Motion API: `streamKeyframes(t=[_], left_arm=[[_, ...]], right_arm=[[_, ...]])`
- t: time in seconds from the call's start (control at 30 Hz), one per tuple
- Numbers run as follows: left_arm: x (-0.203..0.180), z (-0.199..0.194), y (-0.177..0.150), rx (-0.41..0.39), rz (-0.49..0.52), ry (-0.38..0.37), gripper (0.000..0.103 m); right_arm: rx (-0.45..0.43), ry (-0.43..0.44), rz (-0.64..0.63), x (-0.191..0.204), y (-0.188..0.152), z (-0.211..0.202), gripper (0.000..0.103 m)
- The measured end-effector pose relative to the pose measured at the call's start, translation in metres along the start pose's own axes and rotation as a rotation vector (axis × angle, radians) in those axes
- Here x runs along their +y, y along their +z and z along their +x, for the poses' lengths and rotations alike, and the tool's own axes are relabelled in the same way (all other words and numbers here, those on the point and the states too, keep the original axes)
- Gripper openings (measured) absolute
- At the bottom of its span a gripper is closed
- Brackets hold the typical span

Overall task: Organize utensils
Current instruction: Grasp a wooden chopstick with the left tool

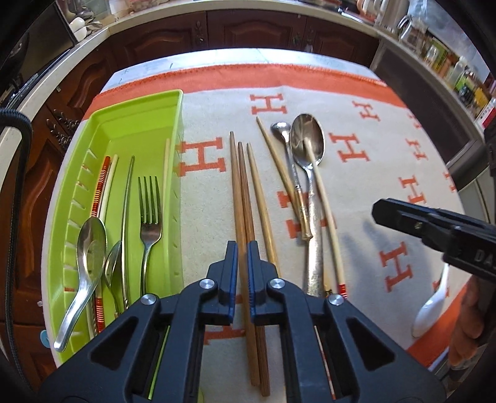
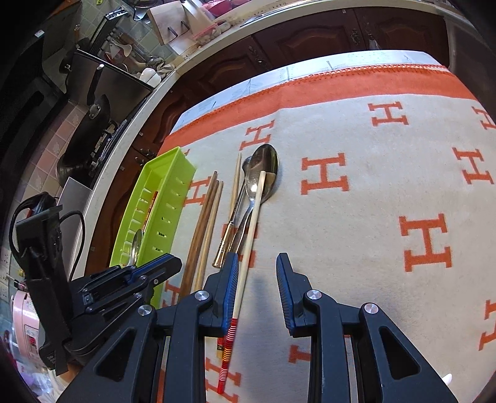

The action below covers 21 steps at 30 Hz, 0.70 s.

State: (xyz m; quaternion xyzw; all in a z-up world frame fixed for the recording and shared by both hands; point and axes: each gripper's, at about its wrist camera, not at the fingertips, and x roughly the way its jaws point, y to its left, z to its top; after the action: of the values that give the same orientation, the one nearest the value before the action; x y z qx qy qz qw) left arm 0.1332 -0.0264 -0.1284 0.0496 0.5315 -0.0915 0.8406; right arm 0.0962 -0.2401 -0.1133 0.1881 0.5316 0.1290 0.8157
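Observation:
A green utensil tray [image 1: 173,102] lies at the left and holds a fork [image 1: 150,217], spoons and chopsticks. Three brown chopsticks [image 1: 245,198] lie on the cloth right of it. My left gripper [image 1: 242,248] hovers above them, jaws nearly shut, nothing seen held. A large metal spoon [image 1: 307,139], a small spoon [image 1: 280,127] and a pale red-ended chopstick [image 1: 325,210] lie further right. My right gripper [image 2: 257,263] is open above the cloth, the pale chopstick [image 2: 251,229] beside its left finger. It also shows in the left wrist view [image 1: 384,210].
A beige cloth with orange H letters [image 2: 372,192] covers the table. A white spoon [image 1: 431,310] lies near the right edge. Dark wooden cabinets [image 1: 248,28] and a counter stand beyond the table's far edge.

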Motion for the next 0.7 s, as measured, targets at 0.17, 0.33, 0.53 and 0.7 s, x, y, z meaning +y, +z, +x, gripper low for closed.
streamKeyframes(t=[0.17, 0.33, 0.53, 0.7], left_arm=[[-0.003, 0.011, 0.002, 0.027, 0.016, 0.038, 0.004], [-0.004, 0.017, 0.007, 0.049, 0.035, 0.061, 0.004], [-0.009, 0.022, 0.01, 0.058, 0.066, 0.101, 0.005], [-0.015, 0.024, 0.011, 0.074, 0.076, 0.127, 0.007]], right_arm=[[0.0, 0.009, 0.009, -0.006, -0.001, 0.003, 0.025], [0.003, 0.016, 0.019, -0.008, -0.002, 0.007, 0.025], [0.004, 0.022, 0.027, -0.012, -0.004, 0.009, 0.025], [0.004, 0.027, 0.026, -0.013, -0.005, 0.009, 0.025]])
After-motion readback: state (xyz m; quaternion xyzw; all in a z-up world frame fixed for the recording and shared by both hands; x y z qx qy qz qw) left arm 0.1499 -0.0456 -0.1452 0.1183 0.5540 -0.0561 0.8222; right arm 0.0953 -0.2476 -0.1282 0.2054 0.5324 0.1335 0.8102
